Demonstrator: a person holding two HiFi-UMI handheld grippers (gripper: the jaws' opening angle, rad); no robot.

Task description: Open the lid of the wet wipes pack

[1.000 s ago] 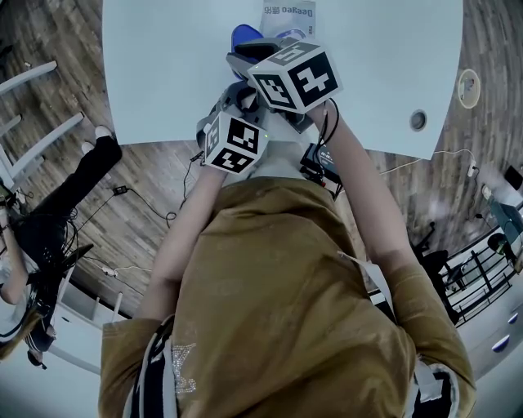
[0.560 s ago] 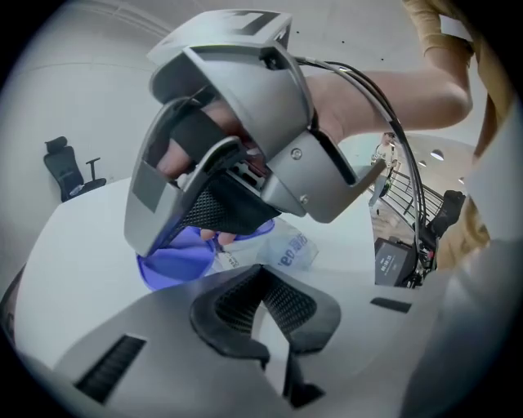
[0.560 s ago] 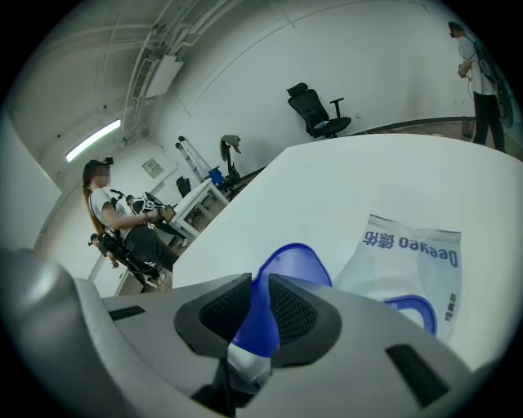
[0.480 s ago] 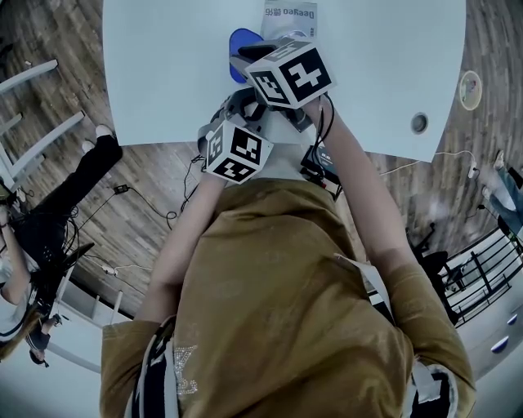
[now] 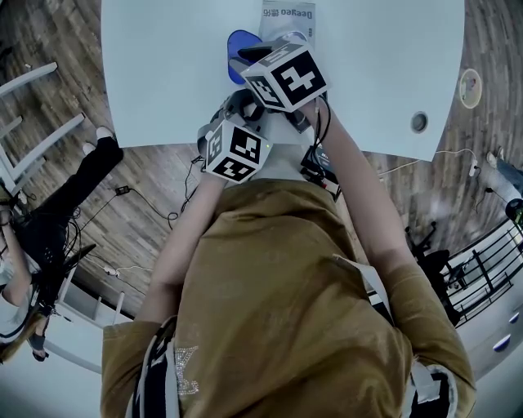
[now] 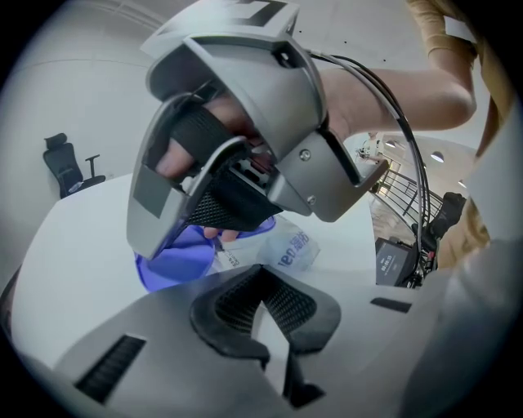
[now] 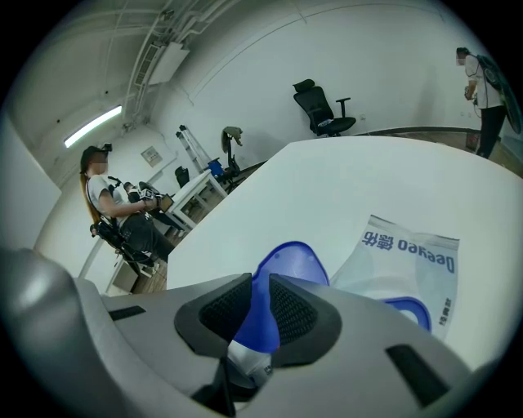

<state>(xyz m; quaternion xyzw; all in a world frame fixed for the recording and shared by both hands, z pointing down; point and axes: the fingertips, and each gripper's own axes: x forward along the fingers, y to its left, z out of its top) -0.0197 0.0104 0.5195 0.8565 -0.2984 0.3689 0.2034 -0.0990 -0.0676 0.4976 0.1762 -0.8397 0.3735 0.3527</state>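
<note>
The wet wipes pack (image 7: pixel 409 260), clear with blue print, lies on the white table (image 5: pixel 163 73); its far end shows in the head view (image 5: pixel 288 12). Its blue lid (image 7: pixel 284 273) stands raised, and my right gripper (image 7: pixel 255 314) is shut on it. In the head view the lid (image 5: pixel 239 45) peeks out beside the right gripper's marker cube (image 5: pixel 284 76). My left gripper (image 6: pixel 265 309) sits low under the right gripper (image 6: pixel 237 155), with a pale strip of the pack (image 6: pixel 290 249) pinched between its pads. Its cube (image 5: pixel 235 149) is at the table's near edge.
A round grommet (image 5: pixel 418 122) is set in the table at the right. A seated person (image 7: pixel 122 214) and desks are beyond the table's left side, with an office chair (image 7: pixel 323 106) and a standing person (image 7: pixel 486 86) far off. Cables lie on the wooden floor (image 5: pixel 122 192).
My right gripper has shifted slightly away from me with the blue lid, which shows a little more. The left gripper has hardly moved.
</note>
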